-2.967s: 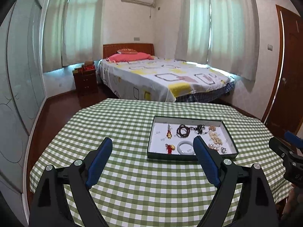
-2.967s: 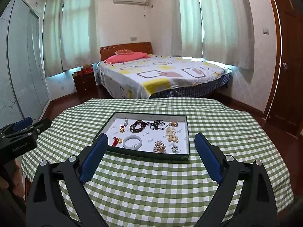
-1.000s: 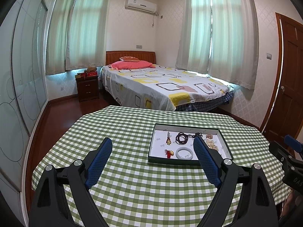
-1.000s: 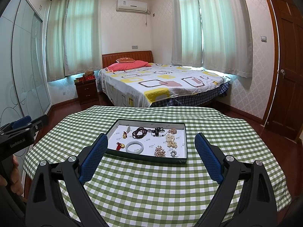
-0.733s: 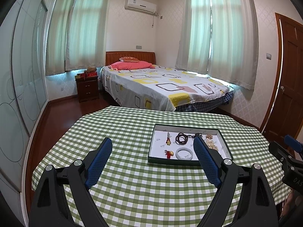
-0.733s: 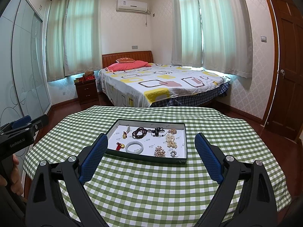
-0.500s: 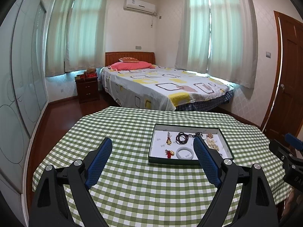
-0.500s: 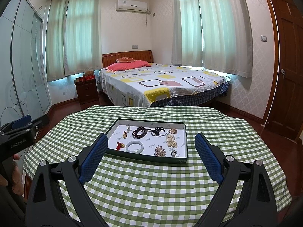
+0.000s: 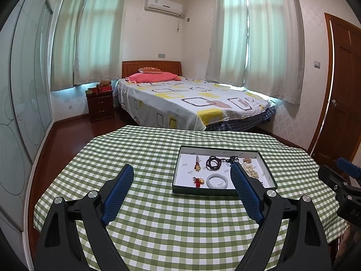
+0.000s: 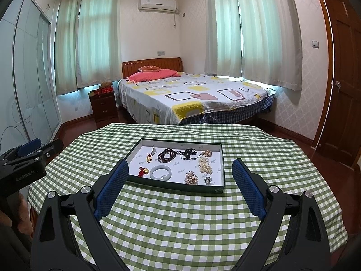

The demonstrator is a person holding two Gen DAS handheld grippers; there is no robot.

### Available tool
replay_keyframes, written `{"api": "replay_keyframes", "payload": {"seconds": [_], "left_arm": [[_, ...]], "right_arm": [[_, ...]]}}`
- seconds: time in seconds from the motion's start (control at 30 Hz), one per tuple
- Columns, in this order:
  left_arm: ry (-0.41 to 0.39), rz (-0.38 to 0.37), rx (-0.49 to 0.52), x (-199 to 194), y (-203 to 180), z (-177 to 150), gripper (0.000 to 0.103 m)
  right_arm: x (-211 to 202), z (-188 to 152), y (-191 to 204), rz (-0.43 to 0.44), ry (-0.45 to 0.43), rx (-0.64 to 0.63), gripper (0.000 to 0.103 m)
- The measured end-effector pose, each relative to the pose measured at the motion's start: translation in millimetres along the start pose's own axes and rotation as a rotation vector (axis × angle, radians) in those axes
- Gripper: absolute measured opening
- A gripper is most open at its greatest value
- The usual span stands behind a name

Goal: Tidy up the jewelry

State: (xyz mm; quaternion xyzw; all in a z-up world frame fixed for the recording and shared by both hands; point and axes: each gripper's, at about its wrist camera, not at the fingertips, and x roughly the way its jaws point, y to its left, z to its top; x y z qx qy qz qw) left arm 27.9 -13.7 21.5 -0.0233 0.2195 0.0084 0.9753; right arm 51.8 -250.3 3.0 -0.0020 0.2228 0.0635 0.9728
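A dark green tray [image 10: 204, 189] with a white floor sits on the green checked table [image 10: 180, 221]; it also shows in the left wrist view [image 9: 221, 192]. In it lie a pale jade bangle [image 10: 160, 173], a dark bead necklace [image 10: 167, 155], a red and gold charm [image 10: 142, 171], cream beads [image 10: 204, 165] and a gold brooch [image 10: 191, 178]. My left gripper [image 9: 181, 176] is open and empty, held above the table left of the tray. My right gripper [image 10: 180, 169] is open and empty, held above the table in front of the tray.
A bed [image 10: 191, 99] stands beyond the table, with a nightstand [image 10: 102, 107] to its left. A brown door [image 10: 343, 79] is at the right and a glass wardrobe [image 10: 24, 79] at the left. The table edge drops off on all sides.
Both grippers have lifted and tilted up since three seconds ago, so the tray sits lower and smaller in view. In the last second almost nothing moved.
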Motion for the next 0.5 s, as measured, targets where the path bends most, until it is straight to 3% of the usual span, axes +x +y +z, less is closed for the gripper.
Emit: {"api": "replay_keyframes", "payload": {"seconds": [0.33, 0.5], "left_arm": [[0.028, 0.033, 0.029, 14.2, -3.5, -8.7, 0.085], [0.107, 0.049, 0.007, 41.9, 8.3, -15.4, 0.084]], "right_arm": [[6.0, -2.5, -1.8, -0.001, 0.009, 0.002, 0.091], [19.1, -7.0, -8.2, -0.012, 0.033, 0.014, 0.091]]}}
